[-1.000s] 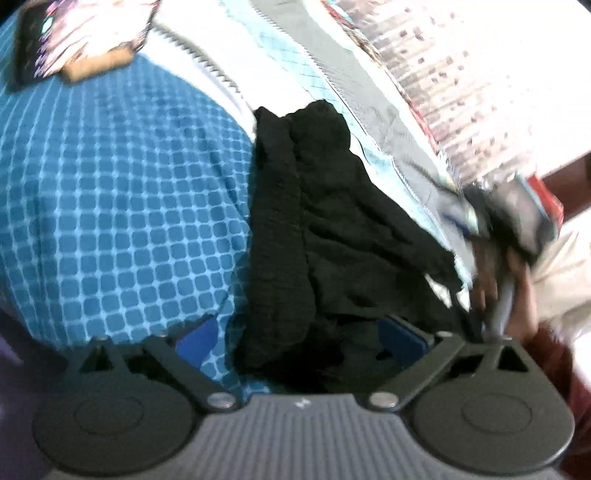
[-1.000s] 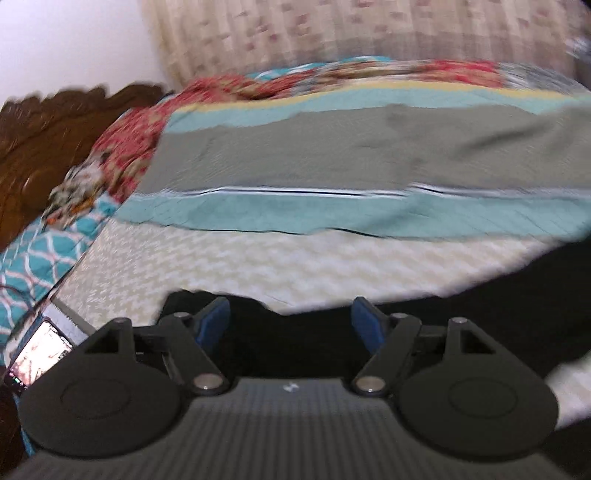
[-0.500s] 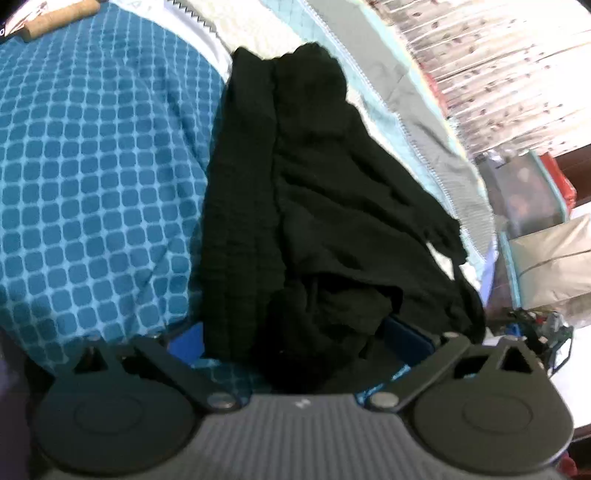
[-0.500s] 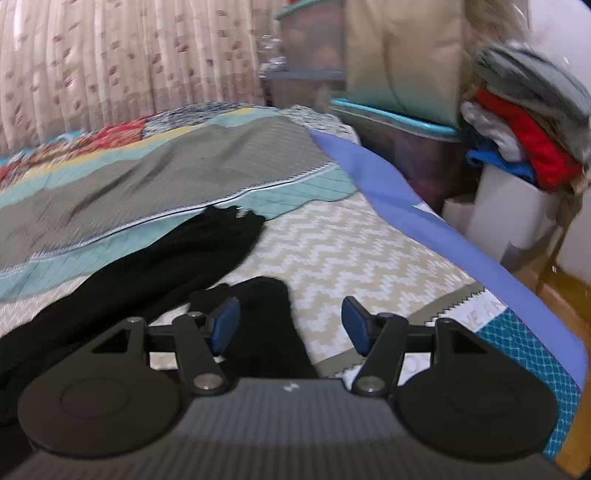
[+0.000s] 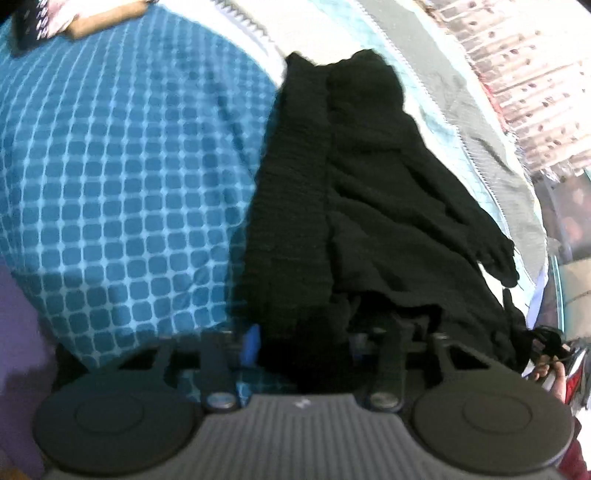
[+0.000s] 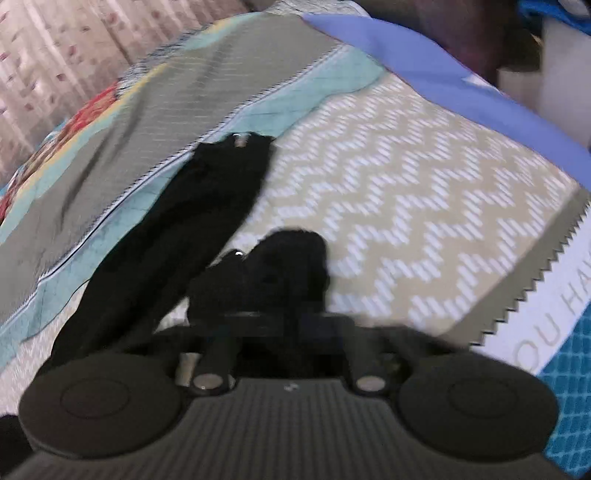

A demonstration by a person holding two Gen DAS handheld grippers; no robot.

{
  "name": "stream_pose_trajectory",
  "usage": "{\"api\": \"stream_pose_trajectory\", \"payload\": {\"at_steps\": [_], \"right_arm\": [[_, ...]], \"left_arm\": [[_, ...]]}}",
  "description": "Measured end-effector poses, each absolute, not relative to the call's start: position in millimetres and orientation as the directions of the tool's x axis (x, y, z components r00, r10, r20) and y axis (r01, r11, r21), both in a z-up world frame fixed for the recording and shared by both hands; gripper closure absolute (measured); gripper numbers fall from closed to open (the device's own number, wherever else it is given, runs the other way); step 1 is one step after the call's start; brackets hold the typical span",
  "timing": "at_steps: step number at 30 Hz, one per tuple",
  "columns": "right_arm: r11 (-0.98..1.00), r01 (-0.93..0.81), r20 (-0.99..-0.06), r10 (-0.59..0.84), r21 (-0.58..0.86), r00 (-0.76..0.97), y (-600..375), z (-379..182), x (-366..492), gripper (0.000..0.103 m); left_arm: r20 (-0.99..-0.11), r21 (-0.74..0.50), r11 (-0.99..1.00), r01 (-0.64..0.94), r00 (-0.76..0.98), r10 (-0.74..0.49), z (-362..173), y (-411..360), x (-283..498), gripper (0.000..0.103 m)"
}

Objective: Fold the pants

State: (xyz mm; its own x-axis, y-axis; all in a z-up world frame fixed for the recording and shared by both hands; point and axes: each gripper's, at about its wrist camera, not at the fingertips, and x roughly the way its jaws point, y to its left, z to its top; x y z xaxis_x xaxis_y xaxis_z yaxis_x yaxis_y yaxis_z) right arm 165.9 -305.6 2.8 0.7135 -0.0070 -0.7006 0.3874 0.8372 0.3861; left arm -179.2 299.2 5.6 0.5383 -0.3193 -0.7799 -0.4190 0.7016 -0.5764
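Black pants lie lengthwise across the bed, crumpled at the near end. My left gripper is at that near end. Its jaws are closing, a thick bunch of the black cloth fills the gap between them, and the blue pad presses its side. In the right wrist view the pants stretch away to the upper left, with one leg end heaped in a dark lump. My right gripper is shut, and that lump sits at its tips. The pads themselves are hidden by cloth and blur.
A blue checked bedspread lies left of the pants, with a phone-like object at its far corner. A beige chevron quilt, teal and grey stripes and a violet sheet edge surround them. A hand shows at lower right.
The left jaws have closed from wide apart onto the bunched near end of the pants. The right gripper swung across the bed, came down to the leg end, and its jaws shut.
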Motion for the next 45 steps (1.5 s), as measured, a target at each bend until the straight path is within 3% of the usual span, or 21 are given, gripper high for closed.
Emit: {"api": "stream_pose_trajectory", "payload": {"at_steps": [4, 6, 10, 16, 19, 21, 27, 30, 35, 45], "right_arm": [[0.752, 0.402, -0.49, -0.122, 0.522, 0.863, -350.3, 47.5, 97.8, 0.094], [0.713, 0.441, -0.451, -0.193, 0.545, 0.871, -376.1, 58.9, 62.0, 0.094], [0.675, 0.509, -0.459, -0.274, 0.535, 0.845, -411.6, 55.3, -3.5, 0.094], [0.583, 0.654, -0.623, -0.296, 0.483, 0.724, -433.2, -3.2, -46.6, 0.094], [0.545, 0.711, -0.67, -0.324, 0.445, 0.668, -431.7, -18.5, -53.0, 0.078], [0.491, 0.727, -0.655, -0.351, 0.48, 0.669, -433.9, -17.6, -61.1, 0.048], [0.43, 0.796, -0.594, -0.531, 0.426, 0.604, -427.4, 14.8, -76.8, 0.048], [0.477, 0.769, -0.538, -0.549, 0.426, 0.639, -418.1, 26.8, -80.4, 0.048], [0.614, 0.646, -0.504, -0.421, 0.453, 0.754, -382.4, 40.2, -66.1, 0.048], [0.9, 0.166, -0.564, 0.102, 0.404, 0.82, -235.8, 16.1, -0.9, 0.049]], "left_arm": [[-0.767, -0.564, 0.73, -0.386, 0.573, -0.289, 27.3, 303.7, -179.4, 0.067], [-0.761, -0.561, 0.737, -0.378, 0.586, -0.279, 35.3, 310.0, -181.4, 0.067], [-0.776, -0.532, 0.763, -0.367, 0.571, -0.266, 44.0, 316.4, -183.2, 0.067], [-0.868, -0.413, 0.838, -0.356, 0.433, -0.243, 19.1, 305.2, -186.8, 0.067], [-0.87, -0.406, 0.839, -0.361, 0.432, -0.235, 15.9, 305.8, -192.7, 0.064], [-0.863, -0.41, 0.842, -0.351, 0.447, -0.234, 18.7, 305.8, -198.5, 0.058], [-0.801, -0.478, 0.823, -0.307, 0.536, -0.266, 46.2, 321.8, -221.0, 0.048], [-0.767, -0.476, 0.827, -0.299, 0.602, -0.224, 65.3, 333.3, -226.0, 0.045], [-0.73, -0.443, 0.841, -0.311, 0.67, -0.137, 91.2, 353.4, -222.3, 0.042], [-0.741, -0.412, 0.852, -0.324, 0.663, -0.107, 65.7, 337.5, -177.3, 0.039]]}}
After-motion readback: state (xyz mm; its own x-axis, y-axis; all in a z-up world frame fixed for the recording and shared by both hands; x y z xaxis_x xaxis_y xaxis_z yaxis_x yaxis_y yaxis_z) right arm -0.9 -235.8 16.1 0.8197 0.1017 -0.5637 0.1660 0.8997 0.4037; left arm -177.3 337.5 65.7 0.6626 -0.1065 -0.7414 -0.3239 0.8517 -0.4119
